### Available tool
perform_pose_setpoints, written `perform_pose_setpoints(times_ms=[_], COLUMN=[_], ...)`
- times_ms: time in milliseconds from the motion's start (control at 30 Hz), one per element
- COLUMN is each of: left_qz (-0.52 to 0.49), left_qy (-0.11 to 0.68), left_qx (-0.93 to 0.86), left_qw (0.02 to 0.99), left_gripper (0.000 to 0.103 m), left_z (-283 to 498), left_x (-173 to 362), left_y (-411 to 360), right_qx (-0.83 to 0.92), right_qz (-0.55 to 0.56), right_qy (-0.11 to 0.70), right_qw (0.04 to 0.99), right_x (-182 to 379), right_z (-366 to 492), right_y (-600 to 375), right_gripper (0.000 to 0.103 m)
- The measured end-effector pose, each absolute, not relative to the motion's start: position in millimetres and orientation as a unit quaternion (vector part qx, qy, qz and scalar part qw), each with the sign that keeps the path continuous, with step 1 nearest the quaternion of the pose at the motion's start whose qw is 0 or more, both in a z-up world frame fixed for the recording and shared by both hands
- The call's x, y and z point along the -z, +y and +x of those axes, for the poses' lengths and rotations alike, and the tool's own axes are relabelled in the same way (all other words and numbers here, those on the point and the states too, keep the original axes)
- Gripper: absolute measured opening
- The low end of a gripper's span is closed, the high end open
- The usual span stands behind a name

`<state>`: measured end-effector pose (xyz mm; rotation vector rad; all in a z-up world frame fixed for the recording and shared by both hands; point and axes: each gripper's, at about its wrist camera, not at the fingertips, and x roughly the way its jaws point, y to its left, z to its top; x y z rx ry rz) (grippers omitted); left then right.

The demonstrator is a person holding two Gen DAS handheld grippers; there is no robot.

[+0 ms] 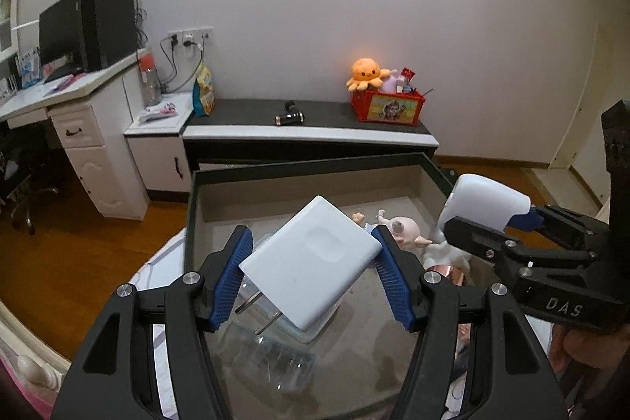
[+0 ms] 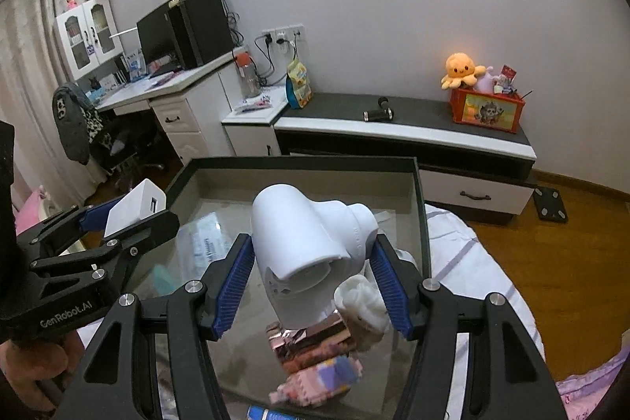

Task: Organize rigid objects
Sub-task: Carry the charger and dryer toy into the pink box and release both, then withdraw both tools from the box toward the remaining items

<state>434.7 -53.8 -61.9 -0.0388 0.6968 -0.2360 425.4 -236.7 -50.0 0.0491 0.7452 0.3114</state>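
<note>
Above the open box (image 1: 393, 160), left gripper (image 1: 313, 264) jaws clamp a charger (image 1: 311, 258), right gripper (image 2: 311, 258) jaws clamp a white fitting (image 2: 307, 239); both lifted, placement evidently next.

Behind your work, an orange plush octopus (image 2: 460, 67) perches on a red toy bin (image 2: 488, 109) at the far end of a low dark-topped cabinet (image 2: 413, 123). You see a black dumbbell-like item (image 2: 378, 111) lying mid-cabinet, a snack bag (image 2: 299, 85) leaning by the wall sockets (image 2: 281, 32), and a monitor (image 2: 153, 34) on the white desk (image 2: 165, 85).
</note>
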Motion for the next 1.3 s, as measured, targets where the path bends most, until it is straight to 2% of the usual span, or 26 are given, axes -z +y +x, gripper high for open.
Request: perform_pose_setpoints(times_ms=[133,167,200,267,300,333,833,1300], left_qz=[-0.016,-0.016,-0.016,-0.015,-0.016,-0.017,-0.038,-0.045], left_qy=[0.362,0.365,0.365,0.358,0.348,0.340,0.296,0.285], left_qx=[0.117,0.115,0.115,0.111,0.104,0.100,0.062,0.051], left_qw=[0.925,0.924,0.924,0.927,0.932,0.935,0.952,0.956], left_gripper=[0.064,0.064,0.067,0.085,0.098,0.101,0.103,0.103], left_z=[446,446,445,440,434,429,319,226], left_x=[74,75,76,73,69,66,30,21], left_y=[-55,-55,-54,-51,-48,-46,-6,1], right_qx=[-0.145,-0.142,-0.139,-0.129,-0.126,-0.122,-0.099,-0.103], right_qz=[0.019,0.016,0.016,0.019,0.021,0.025,0.070,0.075], right_qy=[0.378,0.380,0.381,0.375,0.375,0.375,0.326,0.299], right_qw=[0.914,0.914,0.914,0.918,0.918,0.919,0.938,0.946], right_x=[62,62,63,62,61,59,14,4], right_z=[434,435,434,432,431,430,328,230], right_y=[-236,-236,-237,-241,-243,-245,-263,-260], right_gripper=[0.063,0.068,0.085,0.088,0.088,0.088,0.088,0.088])
